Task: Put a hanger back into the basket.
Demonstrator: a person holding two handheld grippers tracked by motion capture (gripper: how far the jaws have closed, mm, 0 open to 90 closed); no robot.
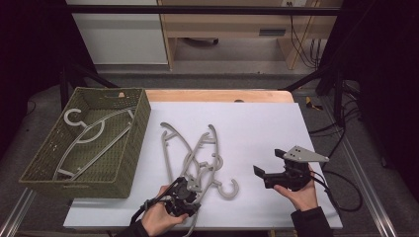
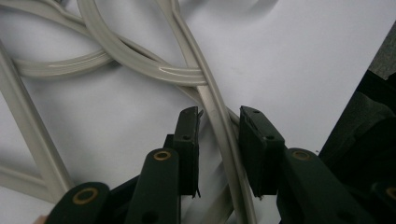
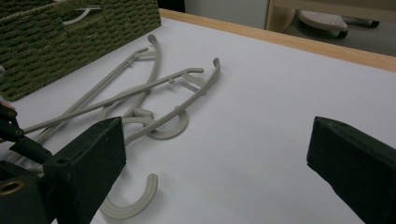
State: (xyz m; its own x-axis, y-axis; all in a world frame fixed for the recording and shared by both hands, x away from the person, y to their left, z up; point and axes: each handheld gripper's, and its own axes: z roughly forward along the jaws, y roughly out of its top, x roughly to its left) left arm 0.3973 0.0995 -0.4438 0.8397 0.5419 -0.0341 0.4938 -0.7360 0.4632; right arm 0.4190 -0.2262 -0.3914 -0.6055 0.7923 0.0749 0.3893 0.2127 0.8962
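Left gripper (image 1: 190, 190) sits at bottom centre of the high view, over the near end of the grey hanger pile (image 1: 195, 158). In the left gripper view, one hanger arm (image 2: 219, 135) runs up between the two jaws, from bottom centre to the crossing of bars at upper centre. Jaws are narrowed around it, with a sliver of white board visible on each side of the bar, so the pads aren't pressing on it: open, straddling, not gripping.

Right gripper (image 1: 276, 170) is at lower right of the high view, held in a hand (image 1: 301, 192) above bare white board (image 1: 257, 128), well apart from the pile. In the right gripper view its jaws stand wide at the left and right frame edges with nothing between them.

Loose hook end (image 3: 128, 200) lies on the board at lower left of the right gripper view, just beside that view's left jaw. The rest of the tangle stretches toward upper left.

Green woven basket (image 1: 131, 148) at left of the high view, touching the board's left edge, with another hanger (image 1: 89, 133) lying inside.
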